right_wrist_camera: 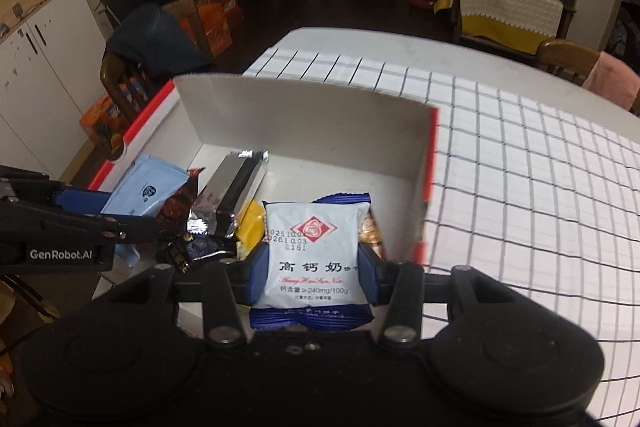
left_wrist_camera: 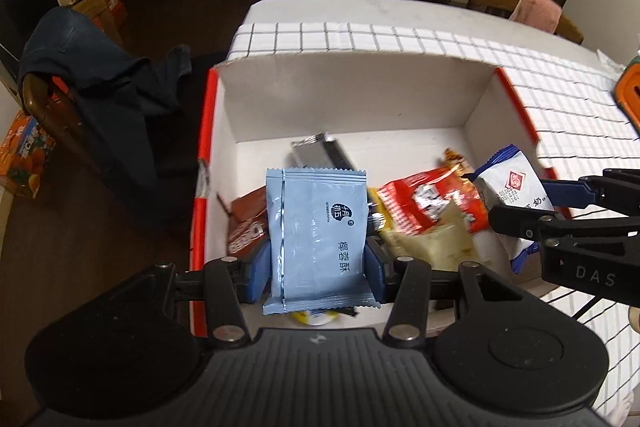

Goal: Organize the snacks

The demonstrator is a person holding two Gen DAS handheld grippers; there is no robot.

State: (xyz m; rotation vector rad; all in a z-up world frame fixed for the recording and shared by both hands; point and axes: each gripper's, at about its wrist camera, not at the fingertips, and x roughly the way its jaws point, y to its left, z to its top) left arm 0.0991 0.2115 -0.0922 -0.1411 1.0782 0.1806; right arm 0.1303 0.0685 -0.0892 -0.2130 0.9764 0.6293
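Here both tongs are clamped, the left gripper point(left_wrist_camera: 318, 259) on the pale blue packet point(left_wrist_camera: 318, 235) and the right gripper point(right_wrist_camera: 312, 277) on the white packet point(right_wrist_camera: 316, 255), so letting go early could land either one on the box point(left_wrist_camera: 476, 103) wall at 12 o'clock.

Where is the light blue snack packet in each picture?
Left wrist view: the light blue packet is low in the middle, pinched between the left gripper pads, over the box.
Right wrist view: the same packet shows at the left edge, beside the silver packet.
Shared landmark: the white box with red sides on the checked tablecloth.
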